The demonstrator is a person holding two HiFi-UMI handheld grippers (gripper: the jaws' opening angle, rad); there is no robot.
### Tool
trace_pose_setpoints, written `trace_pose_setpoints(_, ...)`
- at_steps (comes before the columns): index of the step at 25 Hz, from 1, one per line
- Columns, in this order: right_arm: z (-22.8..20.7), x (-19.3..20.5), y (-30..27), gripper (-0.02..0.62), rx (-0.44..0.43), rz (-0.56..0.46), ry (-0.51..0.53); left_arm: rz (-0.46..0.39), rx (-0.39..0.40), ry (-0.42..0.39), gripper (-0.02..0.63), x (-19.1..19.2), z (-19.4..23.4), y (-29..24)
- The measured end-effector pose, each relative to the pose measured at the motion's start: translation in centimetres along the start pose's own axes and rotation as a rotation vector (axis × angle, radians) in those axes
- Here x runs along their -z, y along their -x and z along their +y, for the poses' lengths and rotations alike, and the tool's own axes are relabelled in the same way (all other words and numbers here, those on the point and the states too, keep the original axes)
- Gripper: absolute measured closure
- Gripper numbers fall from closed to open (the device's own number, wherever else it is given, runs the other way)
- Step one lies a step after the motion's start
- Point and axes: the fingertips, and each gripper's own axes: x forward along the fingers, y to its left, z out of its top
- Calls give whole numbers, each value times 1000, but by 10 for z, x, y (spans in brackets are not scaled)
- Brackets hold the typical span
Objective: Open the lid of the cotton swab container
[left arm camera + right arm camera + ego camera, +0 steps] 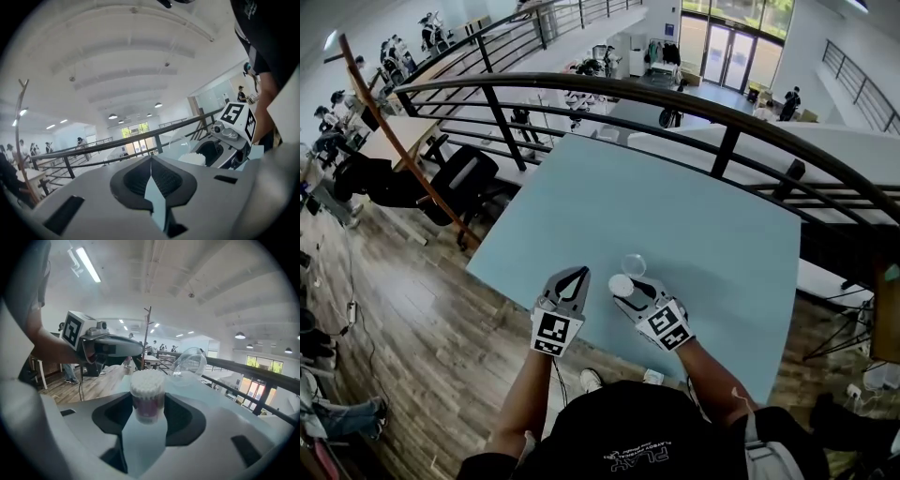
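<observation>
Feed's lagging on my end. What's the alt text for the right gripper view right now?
The right gripper grips an uncapped cotton swab container between its jaws, with white swab tips showing at the top. The clear lid lies on the pale blue table just beyond, and the left gripper, jaws shut, hangs at upper left.

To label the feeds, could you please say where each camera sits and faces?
Head view: on the head, steeply down at the table; forearms, left tongs, right tongs.
Left gripper view: on left tongs, toward the railing; shut jaws, right tongs.
Right gripper view: on right tongs, toward the lid; jaws gripping the swab container.
Shared: all show the swab container.
</observation>
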Motion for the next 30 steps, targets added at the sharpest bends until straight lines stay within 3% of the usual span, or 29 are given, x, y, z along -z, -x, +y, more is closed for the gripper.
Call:
trace_pose_setpoints(6, -20, -6, 11, 377, 128, -33, -40, -29, -80, 235, 591, 19, 4, 13)
trace_pose_setpoints(11, -34, -6, 16, 377, 210, -59, -72, -39, -88, 342, 591, 23, 0, 21)
trace_pose_setpoints(14, -36, -9, 21, 374, 245, -70, -90, -66, -88, 351, 592, 20, -2, 24)
trace_pose_setpoints(19, -39, -10, 25, 373, 274, -82, -101, -33, -85, 359, 591, 24, -7, 26)
trace_pose_setpoints(30, -45, -25, 35, 371, 360, -128, -78, -46, -75, 374, 592, 25, -12, 29)
